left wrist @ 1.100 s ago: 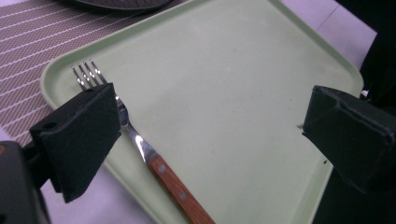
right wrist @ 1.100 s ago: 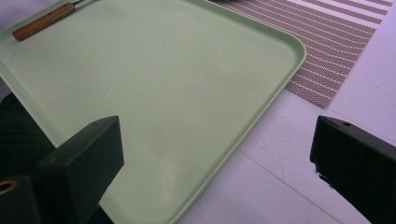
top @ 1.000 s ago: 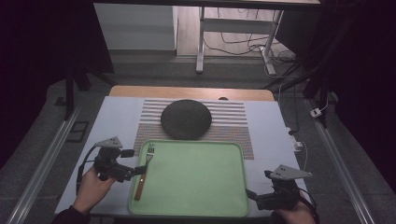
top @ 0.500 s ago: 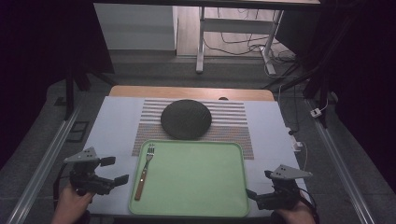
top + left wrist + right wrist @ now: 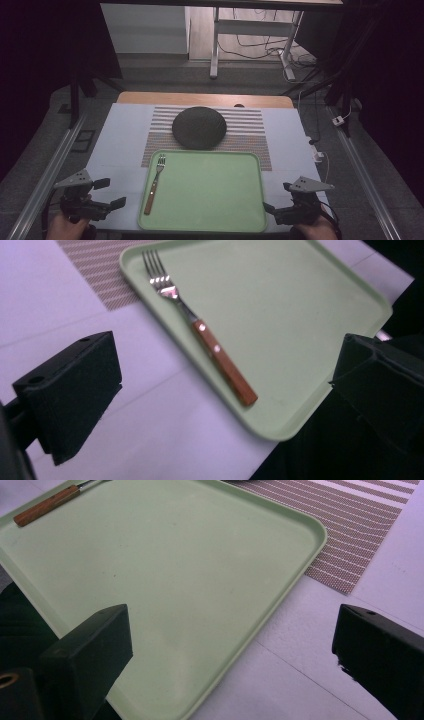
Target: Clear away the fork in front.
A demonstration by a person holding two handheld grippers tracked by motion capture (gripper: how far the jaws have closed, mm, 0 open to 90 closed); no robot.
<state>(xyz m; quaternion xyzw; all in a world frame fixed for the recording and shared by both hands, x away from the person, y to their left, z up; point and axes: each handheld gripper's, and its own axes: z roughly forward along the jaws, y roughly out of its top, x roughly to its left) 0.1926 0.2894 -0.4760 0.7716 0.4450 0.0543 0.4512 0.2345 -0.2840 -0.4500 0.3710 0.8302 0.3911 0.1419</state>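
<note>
White tabletop [image 5: 120,150] bears smooth green tray [image 5: 210,210] holding wooden-handled fork [image 5: 154,182].

A pale green tray [image 5: 210,200] with a raised rim and rounded corners lies flat at the near edge of the counter [image 5: 120,135], midway between its left and right edges; its far edge overlaps a striped placemat [image 5: 250,125]; a fork [image 5: 154,183] with a wooden, riveted handle and steel tines lies flat inside the tray along its left rim, tines toward the far edge, handle toward the near one; a dark round plate [image 5: 199,127] sits on the placemat just beyond the tray.
</note>
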